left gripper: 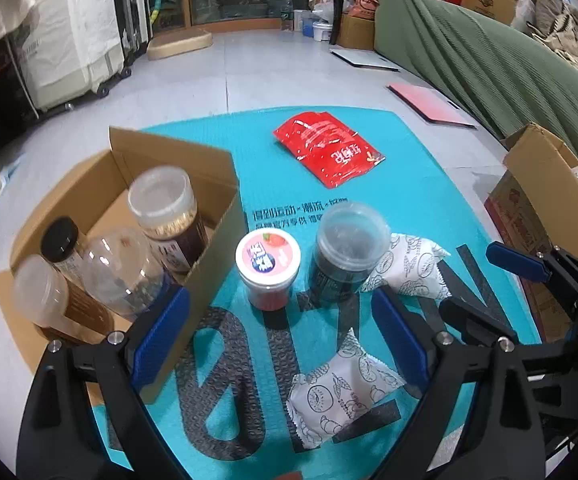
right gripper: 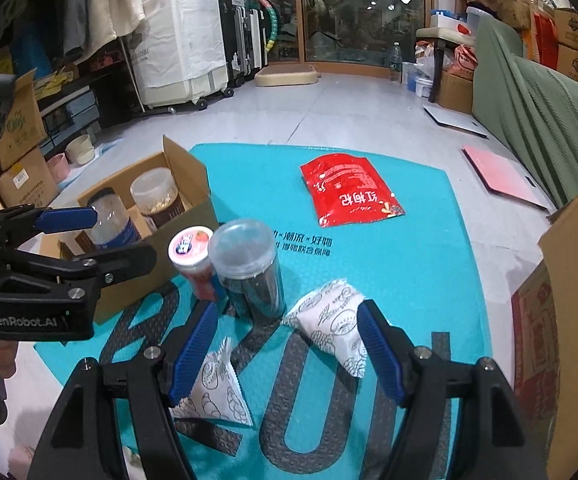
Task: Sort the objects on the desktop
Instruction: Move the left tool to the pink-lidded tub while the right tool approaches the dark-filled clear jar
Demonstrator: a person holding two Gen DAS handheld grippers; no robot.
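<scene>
Here the left gripper hangs with jaws wide apart and empty above the teal mat, a white packet lying just under and between its fingers. The right gripper also stands apart and empty, narrower, with the second packet just ahead of its right finger. Beyond stand the pink tub and the dark jar, close together and upright, just beside the open box that already holds jars. Farthest lies the red pouch. I judge the tub is the left's target: come straight down, straddle it below the lid, and keep the inner finger clear of the dark jar so it doesn't tip. Lift high enough to clear the box wall.
</scene>
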